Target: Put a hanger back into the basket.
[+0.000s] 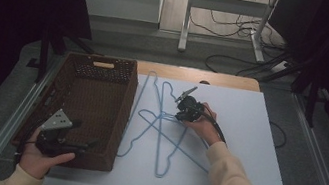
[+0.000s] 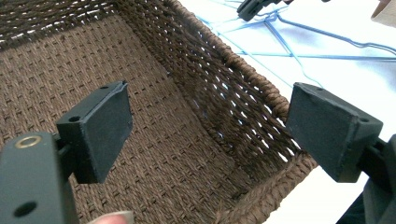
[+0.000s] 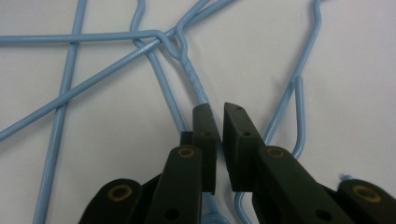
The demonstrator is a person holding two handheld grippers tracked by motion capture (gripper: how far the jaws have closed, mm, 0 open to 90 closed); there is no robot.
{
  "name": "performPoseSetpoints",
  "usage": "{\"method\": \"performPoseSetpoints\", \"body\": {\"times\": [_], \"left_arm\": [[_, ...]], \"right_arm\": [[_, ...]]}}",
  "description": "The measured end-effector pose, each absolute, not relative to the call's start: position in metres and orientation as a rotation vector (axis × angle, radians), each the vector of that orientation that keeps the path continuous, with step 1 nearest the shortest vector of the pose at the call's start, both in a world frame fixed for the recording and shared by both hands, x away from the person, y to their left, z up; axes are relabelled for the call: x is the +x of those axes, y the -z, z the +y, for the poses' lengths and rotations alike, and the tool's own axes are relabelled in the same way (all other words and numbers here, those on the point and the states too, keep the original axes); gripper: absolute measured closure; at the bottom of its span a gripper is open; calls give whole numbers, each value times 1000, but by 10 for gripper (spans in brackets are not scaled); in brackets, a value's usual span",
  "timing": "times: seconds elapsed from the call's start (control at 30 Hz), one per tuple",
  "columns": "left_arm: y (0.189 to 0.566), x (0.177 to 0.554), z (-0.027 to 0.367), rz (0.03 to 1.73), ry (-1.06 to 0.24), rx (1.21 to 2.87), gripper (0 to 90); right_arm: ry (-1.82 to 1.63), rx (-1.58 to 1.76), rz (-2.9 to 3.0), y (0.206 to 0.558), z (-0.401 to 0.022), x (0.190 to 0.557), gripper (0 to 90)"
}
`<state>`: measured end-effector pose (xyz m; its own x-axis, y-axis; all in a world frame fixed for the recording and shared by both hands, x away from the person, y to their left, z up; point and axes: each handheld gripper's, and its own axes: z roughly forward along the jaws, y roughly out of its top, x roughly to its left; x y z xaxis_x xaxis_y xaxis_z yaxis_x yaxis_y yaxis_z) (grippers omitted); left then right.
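While right claw [image 3: 217, 112] pinches hanger [image 3: 194, 79], left claw [image 2: 210, 135] agape

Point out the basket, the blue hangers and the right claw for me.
basket [image 1: 127, 111], high view, right woven wall.
blue hangers [image 1: 160, 137], high view, a wire where they cross.
right claw [image 3: 217, 112], right gripper view, between its nearly closed tips.

Grey floor [image 1: 125, 40] w/ cables [image 1: 233, 30], white desk frame [image 1: 226, 11], dark surrounds
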<state>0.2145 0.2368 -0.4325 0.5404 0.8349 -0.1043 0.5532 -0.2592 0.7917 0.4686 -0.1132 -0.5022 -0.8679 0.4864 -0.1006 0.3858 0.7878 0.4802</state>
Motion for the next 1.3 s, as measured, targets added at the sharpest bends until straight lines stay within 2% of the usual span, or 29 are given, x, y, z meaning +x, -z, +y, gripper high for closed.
{"method": "performPoseSetpoints", "body": {"times": [0.23,0.3,0.33,0.47,0.67,0.97,1.3], "left_arm": [[432,214,237,1128,-431,1948,150],[432,214,237,1127,-432,1948,150],[432,214,237,1127,-432,1947,150],[432,214,237,1127,-431,1949,150],[432,215,237,1126,-431,1951,150],[432,214,237,1128,-434,1950,150],[431,214,237,1124,-436,1949,150]], "right_arm": [[-672,645,2761,499,-114,468,841],[-662,626,2757,499,-114,468,822],[-595,574,2740,501,-113,467,761],[-531,513,2747,504,-110,466,729],[-476,448,2761,504,-103,465,822],[-469,385,2779,503,-106,464,849],[-489,379,2777,485,-116,455,861]]}}
